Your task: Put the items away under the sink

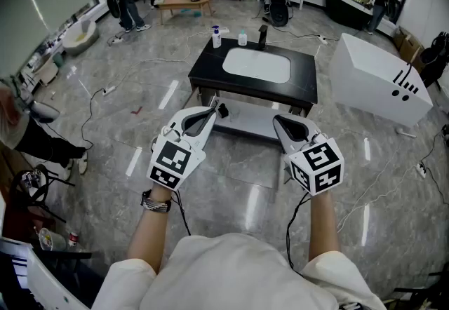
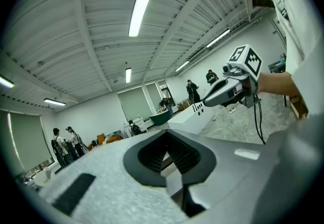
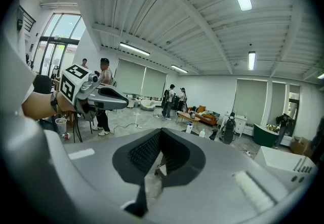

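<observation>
A black sink stand [image 1: 210,63] with a white basin [image 1: 256,64] stands on the floor ahead of me. On its far edge are a white bottle with a blue cap [image 1: 216,36], a small clear bottle [image 1: 242,38] and a black faucet [image 1: 263,36]. Below the top is a pale shelf [image 1: 245,125]. My left gripper [image 1: 212,106] and right gripper [image 1: 279,121] are held side by side in front of the stand, both shut and empty. The left gripper view shows its jaws [image 2: 164,154] together and the right gripper [image 2: 230,86] beside it. The right gripper view shows its jaws [image 3: 159,159] together and both bottles [image 3: 188,127].
A big white slanted block [image 1: 382,77] lies right of the stand. Cables [image 1: 98,102] trail across the grey floor. People stand at the back by a low wooden table [image 1: 184,3], a black backpack [image 1: 278,0] sits behind the sink, and a seated person's leg [image 1: 49,147] is at left.
</observation>
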### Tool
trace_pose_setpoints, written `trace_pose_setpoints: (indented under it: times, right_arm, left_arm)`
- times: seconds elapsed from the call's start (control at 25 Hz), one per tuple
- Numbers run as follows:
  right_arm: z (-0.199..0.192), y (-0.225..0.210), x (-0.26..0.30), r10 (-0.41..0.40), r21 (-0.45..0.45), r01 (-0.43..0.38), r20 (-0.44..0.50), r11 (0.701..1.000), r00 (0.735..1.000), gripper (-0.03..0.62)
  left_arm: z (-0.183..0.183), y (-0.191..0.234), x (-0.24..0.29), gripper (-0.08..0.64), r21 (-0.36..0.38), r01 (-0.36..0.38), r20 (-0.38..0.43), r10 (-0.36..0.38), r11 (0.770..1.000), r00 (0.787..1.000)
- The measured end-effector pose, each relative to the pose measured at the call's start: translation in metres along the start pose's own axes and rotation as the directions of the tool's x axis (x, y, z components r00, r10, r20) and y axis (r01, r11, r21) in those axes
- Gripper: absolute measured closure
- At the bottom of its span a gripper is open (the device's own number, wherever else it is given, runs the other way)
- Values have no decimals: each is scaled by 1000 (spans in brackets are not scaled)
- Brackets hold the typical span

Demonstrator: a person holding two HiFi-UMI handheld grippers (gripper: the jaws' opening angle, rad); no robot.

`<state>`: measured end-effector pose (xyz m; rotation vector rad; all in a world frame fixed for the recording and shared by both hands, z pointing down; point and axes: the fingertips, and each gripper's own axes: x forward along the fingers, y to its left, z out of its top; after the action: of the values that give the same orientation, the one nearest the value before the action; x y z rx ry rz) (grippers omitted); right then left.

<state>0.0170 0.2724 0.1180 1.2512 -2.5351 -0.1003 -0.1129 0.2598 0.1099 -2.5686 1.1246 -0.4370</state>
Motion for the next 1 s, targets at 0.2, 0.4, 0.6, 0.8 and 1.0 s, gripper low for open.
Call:
trace_pose_setpoints:
  times: [0.2,0.4,0.6,0.8,1.0]
  right_arm:
    - [0,-10,-5,0,73,-4,50,997,999,588]
    - [-6,-14,-6,20,49,-22,36,999,999,586]
    - [-15,-27,-10,24,70,-25,16,997,1000,586]
    - [-25,-43,-21,28,95,-30,21,995,999,586]
    - [-34,-61,-32,31,96,-37,61,995,998,586]
  left_arm:
    - [0,-7,5,555,-6,5,-8,-5,1000,1000]
    - [0,-11,9,555,-18,0,-16,0,1000,1000]
    - [4,-19,19,555,-26,-10,-25,9,1000,1000]
    - [5,-36,29,555,-53,-25,-38,23,998,999]
    - [0,-54,41,555,-71,-43,-63,39,997,997]
